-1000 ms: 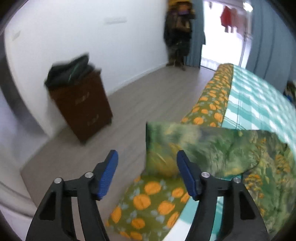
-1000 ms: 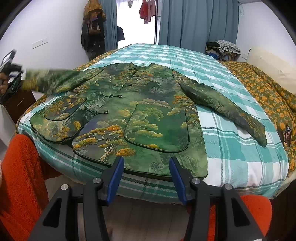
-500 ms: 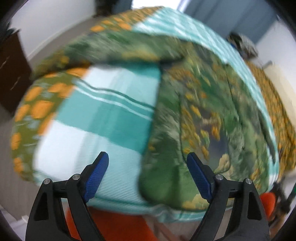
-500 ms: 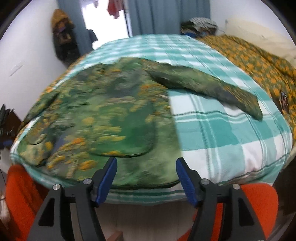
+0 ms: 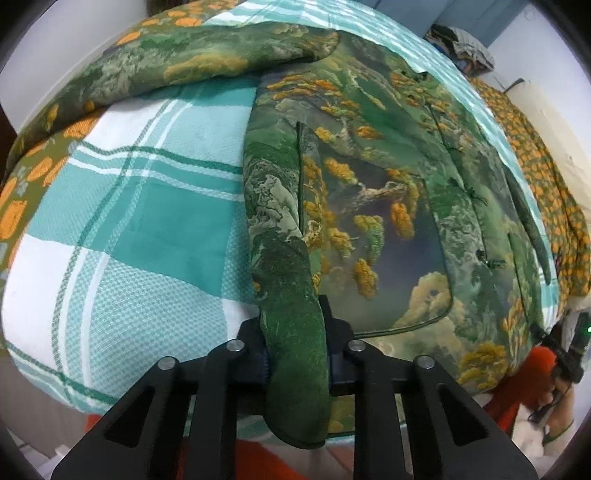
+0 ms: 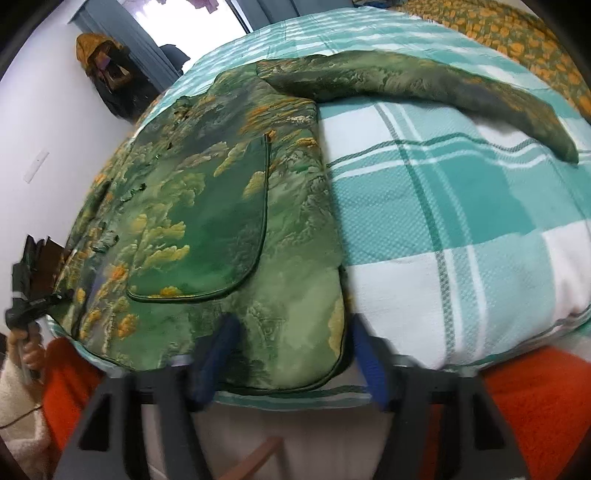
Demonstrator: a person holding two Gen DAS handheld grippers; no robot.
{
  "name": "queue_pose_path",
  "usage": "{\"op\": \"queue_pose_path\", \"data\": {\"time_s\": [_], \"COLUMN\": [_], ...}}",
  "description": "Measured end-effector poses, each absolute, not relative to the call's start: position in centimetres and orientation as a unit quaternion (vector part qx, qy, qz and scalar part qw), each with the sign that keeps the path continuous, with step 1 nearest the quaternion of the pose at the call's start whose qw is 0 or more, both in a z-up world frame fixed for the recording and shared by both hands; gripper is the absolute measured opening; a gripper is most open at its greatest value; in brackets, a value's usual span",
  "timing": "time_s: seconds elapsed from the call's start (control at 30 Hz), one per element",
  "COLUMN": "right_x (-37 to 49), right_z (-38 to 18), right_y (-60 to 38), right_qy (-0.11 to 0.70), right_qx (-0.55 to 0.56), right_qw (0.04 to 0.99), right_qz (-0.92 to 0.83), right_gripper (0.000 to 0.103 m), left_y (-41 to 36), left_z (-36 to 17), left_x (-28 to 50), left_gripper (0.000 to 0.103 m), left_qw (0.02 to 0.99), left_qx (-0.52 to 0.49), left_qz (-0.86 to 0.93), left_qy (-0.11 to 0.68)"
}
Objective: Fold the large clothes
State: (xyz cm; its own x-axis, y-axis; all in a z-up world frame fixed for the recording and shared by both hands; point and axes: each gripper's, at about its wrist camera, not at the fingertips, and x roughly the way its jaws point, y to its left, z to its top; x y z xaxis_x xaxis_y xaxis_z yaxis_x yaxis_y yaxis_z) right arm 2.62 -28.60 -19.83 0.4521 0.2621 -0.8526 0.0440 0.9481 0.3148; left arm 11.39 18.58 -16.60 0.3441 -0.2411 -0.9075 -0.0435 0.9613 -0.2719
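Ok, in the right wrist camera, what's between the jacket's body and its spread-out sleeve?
Only bare checked bedspread. The right wrist view shows nothing lying on it between the body of the jacket and the sleeve.

A bed is covered with a teal and white checked blanket (image 6: pixel 461 206), and an orange-flowered quilt (image 5: pixel 546 184) is laid along its far side. White walls (image 6: pixel 48 110) are seen behind, with blue-grey curtains (image 6: pixel 122 33) hung beside a bright window (image 6: pixel 177 18). Dark coats (image 6: pixel 110 77) are hung up nearby.
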Motion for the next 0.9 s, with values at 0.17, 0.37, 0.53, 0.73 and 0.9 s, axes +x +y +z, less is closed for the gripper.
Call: {"op": "queue_pose_path", "data": {"time_s": [0.17, 0.37, 0.53, 0.73, 0.9], "right_x": [1.3, 0.5, 0.5, -0.4, -0.5], "right_z": [-17.5, -17.0, -14.9, -11.6, -9.3], "right_y": [-27.8, -26.8, -27.2, -27.7, -26.9], "right_qy": [0.499, 0.493, 0.458, 0.415, 0.388], "right_qx": [0.115, 0.072, 0.057, 0.040, 0.043], "right_qw": [0.856, 0.866, 0.887, 0.909, 0.920], "right_qz": [0.065, 0.042, 0.011, -0.025, -0.037], "right_gripper": [0.013, 0.020, 0.050, 0.062, 0.064], "left_y": [18.7, 19.1, 18.6, 17.2, 14.9], "left_z": [-15.6, -16.2, -12.6, -7.0, -4.3], "left_x": [10.3, 10.5, 9.8, 7.7, 7.2], "left_gripper": [0.016, 0.047, 0.082, 0.095, 0.098], "left_qw": [0.816, 0.826, 0.860, 0.906, 0.933], "left_qx": [-0.104, -0.101, -0.097, -0.082, -0.087], "left_qz": [-0.071, -0.035, -0.013, -0.018, -0.032], "left_qy": [0.565, 0.553, 0.501, 0.416, 0.348]}}
